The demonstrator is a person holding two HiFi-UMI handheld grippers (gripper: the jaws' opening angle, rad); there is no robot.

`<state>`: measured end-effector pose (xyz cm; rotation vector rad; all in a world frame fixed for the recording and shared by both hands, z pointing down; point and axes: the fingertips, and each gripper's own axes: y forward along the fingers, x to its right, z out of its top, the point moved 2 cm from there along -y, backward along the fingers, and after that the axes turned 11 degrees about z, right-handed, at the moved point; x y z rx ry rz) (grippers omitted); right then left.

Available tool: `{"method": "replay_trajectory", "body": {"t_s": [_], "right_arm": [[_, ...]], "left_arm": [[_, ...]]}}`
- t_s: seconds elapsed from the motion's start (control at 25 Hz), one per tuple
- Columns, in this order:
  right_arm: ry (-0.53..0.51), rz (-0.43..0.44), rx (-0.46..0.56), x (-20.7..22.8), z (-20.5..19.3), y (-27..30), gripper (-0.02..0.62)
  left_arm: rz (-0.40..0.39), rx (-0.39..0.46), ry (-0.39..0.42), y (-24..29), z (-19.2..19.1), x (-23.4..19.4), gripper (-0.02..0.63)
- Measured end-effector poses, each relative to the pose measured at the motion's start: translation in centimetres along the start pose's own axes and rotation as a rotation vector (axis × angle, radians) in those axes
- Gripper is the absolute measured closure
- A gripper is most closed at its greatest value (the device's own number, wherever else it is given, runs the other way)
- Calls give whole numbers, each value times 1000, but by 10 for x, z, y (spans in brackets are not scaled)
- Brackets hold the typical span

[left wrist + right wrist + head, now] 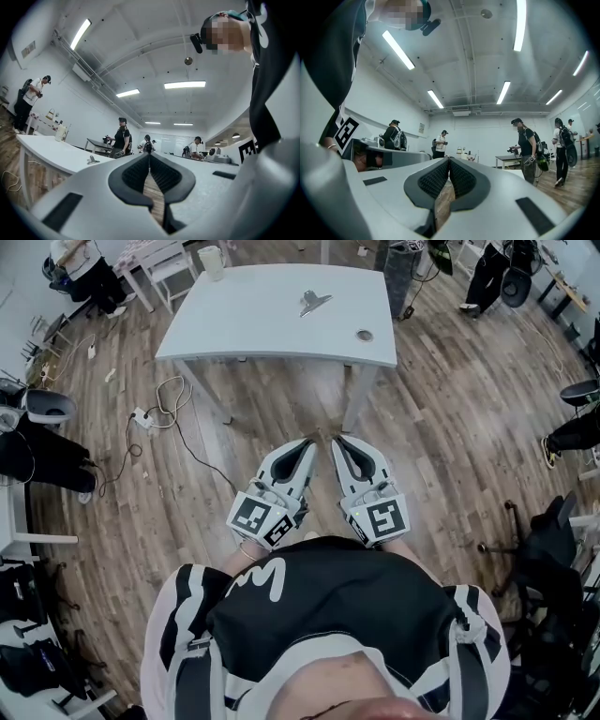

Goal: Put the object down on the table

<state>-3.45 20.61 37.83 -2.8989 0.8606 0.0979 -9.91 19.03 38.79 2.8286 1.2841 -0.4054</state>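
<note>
We hold the white left gripper [310, 443] and right gripper [338, 442] clenched empty (job done, we judge): the silver metal clip [315, 302] lies on the pale table [244, 320].

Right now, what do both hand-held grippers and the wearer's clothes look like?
The left hand-held gripper and right hand-held gripper match: pale grey shells, black ribbed pads, a white cube bearing a black square marker. The top is black with white stripes.
</note>
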Motion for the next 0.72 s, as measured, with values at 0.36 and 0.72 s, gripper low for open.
{"method": "replay_trajectory", "body": {"t_s": [0.36,0.72], "right_arm": [[5,-16,5,-5,0,-3,577],[5,-14,-6,-15,0,-8,577]], "left_arm": [[2,-8,-1,-7,-4,-1,595],[7,-8,-8,-18,-6,2,595]]}}
